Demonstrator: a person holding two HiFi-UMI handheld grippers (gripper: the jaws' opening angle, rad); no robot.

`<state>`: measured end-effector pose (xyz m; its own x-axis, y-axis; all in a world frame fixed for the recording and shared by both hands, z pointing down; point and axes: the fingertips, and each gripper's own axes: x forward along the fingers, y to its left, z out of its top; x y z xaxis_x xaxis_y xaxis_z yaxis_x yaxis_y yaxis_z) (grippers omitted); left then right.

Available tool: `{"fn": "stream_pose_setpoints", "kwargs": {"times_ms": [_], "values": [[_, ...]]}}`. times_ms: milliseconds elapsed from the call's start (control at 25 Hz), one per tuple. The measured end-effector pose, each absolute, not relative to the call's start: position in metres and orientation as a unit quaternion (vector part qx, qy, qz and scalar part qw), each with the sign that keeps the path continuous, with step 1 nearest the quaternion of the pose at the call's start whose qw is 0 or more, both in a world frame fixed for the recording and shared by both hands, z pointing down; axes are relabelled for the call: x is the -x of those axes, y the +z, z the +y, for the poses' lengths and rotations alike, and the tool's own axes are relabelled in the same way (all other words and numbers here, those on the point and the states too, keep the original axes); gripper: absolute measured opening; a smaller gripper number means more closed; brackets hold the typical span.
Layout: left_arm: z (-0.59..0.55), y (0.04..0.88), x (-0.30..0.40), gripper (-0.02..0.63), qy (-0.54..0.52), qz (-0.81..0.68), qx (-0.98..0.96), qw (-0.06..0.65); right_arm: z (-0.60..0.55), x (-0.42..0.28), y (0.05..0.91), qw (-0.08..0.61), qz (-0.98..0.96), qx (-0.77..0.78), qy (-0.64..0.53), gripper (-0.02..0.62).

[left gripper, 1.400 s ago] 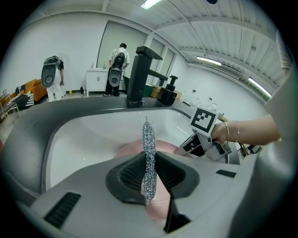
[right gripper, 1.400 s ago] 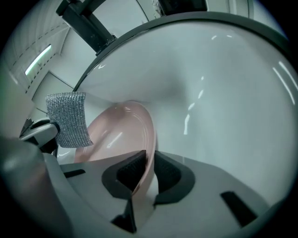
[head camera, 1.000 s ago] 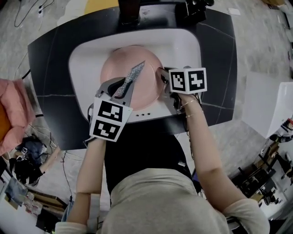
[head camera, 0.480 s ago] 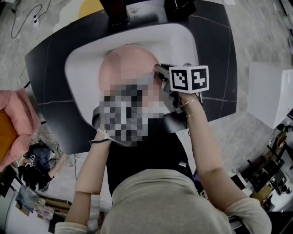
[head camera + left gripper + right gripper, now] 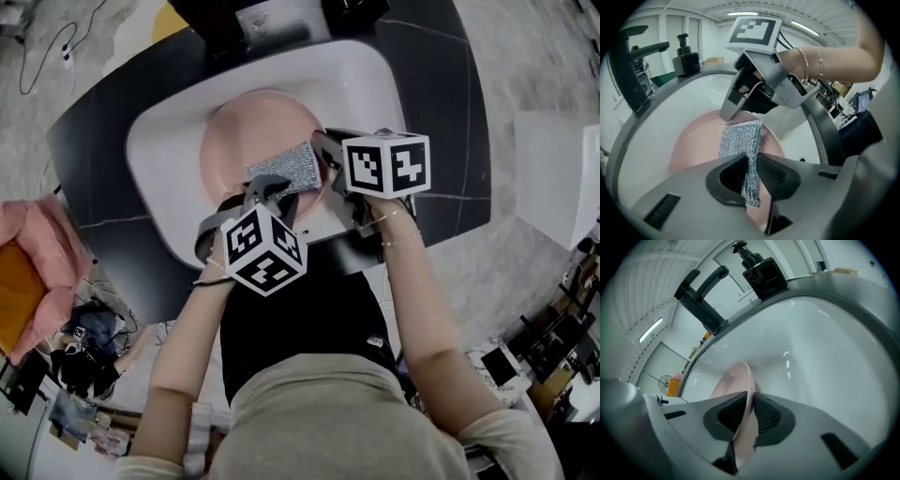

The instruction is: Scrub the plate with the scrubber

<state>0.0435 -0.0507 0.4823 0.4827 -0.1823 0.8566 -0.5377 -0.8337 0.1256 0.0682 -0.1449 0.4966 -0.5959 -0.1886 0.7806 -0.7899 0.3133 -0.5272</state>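
Gripping a silver mesh scrubber [image 5: 740,138] between clamped jaws, the left gripper [image 5: 751,165] holds it over the pink plate [image 5: 246,129] in the white sink [image 5: 155,150]; the right gripper [image 5: 746,405] pinches the plate's rim, its jaws having just eased slightly wider.

The scrubber [image 5: 286,167] lies on the plate [image 5: 246,127] in the sink [image 5: 367,86]

The pink plate [image 5: 248,131] has its near rim hidden beneath the left claw [image 5: 270,192] and right claw [image 5: 325,155]; the faucet [image 5: 211,19] and soap dispenser [image 5: 352,7] at the counter's far edge are cropped.
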Motion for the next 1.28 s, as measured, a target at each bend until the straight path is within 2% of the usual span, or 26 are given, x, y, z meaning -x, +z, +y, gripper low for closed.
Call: {"fn": "stream_pose_setpoints", "kwargs": {"times_ms": [760, 1280], "values": [[-0.078, 0.498, -0.041, 0.077, 0.476, -0.213, -0.842, 0.136, -0.145, -0.070, 0.490, 0.287, -0.754, -0.333, 0.488, 0.057], [-0.125, 0.522, -0.012, 0.078, 0.511, -0.279, -0.804, 0.123, -0.142, -0.075, 0.494, 0.296, -0.751, -0.330, 0.490, 0.061]]}}
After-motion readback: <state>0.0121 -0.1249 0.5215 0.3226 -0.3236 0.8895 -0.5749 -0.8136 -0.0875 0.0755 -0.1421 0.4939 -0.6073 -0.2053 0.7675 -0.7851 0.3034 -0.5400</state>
